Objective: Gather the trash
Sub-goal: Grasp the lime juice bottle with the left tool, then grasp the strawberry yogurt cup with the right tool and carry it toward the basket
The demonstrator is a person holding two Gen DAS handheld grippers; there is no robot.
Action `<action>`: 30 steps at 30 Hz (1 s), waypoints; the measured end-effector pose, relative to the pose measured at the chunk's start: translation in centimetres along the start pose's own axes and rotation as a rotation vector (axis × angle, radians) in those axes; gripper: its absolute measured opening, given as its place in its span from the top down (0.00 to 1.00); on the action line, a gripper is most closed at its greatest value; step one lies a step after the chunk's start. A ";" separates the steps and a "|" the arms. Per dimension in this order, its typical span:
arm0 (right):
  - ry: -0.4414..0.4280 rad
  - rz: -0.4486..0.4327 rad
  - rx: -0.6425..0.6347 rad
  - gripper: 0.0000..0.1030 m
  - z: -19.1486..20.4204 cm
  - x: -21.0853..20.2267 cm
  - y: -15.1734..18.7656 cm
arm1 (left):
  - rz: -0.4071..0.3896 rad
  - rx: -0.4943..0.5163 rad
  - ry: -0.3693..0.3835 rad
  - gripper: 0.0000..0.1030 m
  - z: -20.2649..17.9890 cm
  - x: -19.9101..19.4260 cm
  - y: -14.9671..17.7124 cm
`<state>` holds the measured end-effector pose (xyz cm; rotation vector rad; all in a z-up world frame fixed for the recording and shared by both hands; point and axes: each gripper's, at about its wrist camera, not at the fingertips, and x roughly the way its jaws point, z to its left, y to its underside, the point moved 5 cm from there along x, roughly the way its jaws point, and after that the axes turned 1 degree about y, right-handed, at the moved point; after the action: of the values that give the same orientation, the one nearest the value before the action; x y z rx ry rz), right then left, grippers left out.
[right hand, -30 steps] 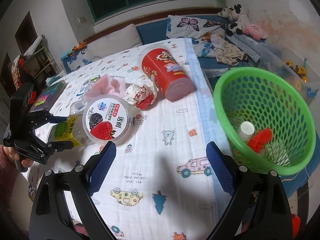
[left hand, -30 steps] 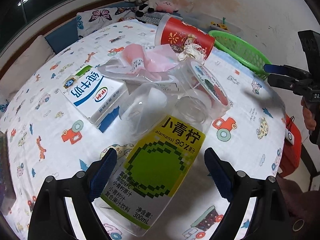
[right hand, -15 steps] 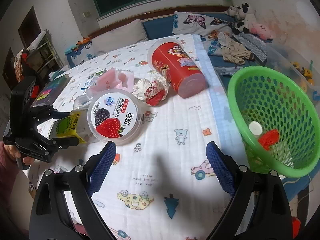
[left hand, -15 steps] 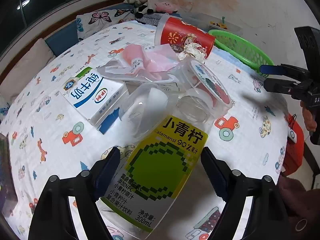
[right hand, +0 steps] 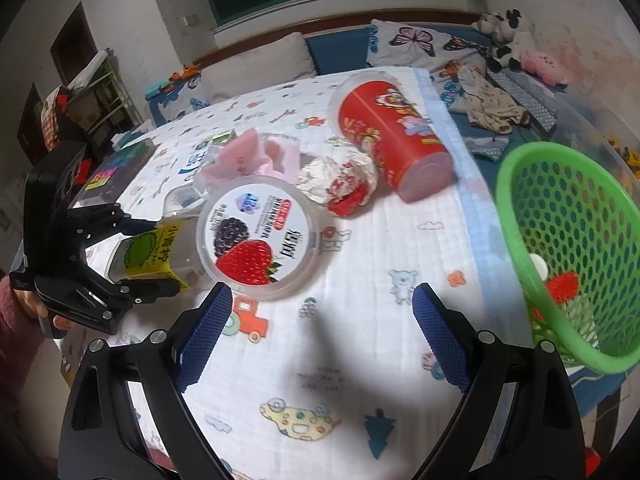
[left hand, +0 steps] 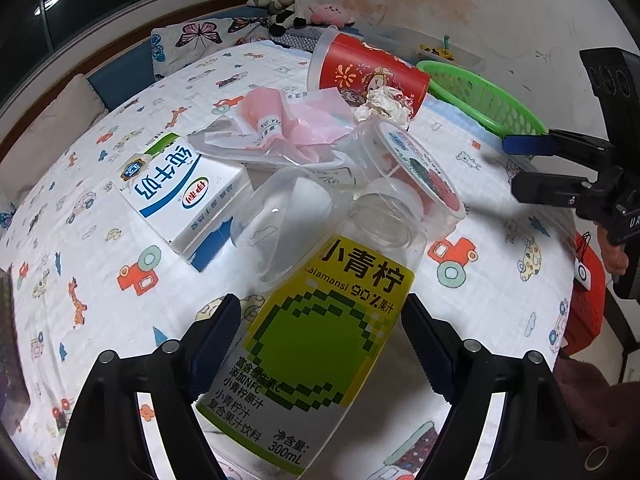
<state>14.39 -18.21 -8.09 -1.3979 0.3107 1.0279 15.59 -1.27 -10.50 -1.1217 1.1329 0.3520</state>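
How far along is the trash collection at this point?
Done: a few pieces already lie in the green basket. In hand: the left gripper straddles the lime juice bottle, its jaws just closing but not yet gripping; the right gripper is empty. Left: milk carton, yogurt cup, red cup, crumpled wrapper, pink bag.

A home bedroom: butterfly-print pillows [right hand: 416, 42], plush toys [right hand: 508, 36] and a cartoon-print cloth [right hand: 360, 360] over the table.
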 end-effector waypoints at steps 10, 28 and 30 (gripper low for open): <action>-0.087 0.029 0.002 0.12 1.9 2.1 -1.0 | -0.006 -0.019 0.007 0.45 -0.5 -1.4 1.2; -0.074 0.070 -0.090 0.10 4.3 6.4 -1.4 | 0.016 -0.050 0.029 0.46 -0.6 -2.8 3.4; -0.074 0.069 -0.083 0.10 4.1 6.6 -1.5 | 0.016 -0.051 0.032 0.46 -0.6 -2.8 3.4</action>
<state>17.62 -11.57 -11.04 -1.4280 0.2664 1.1578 11.60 0.53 -9.90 -1.1674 1.1668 0.3787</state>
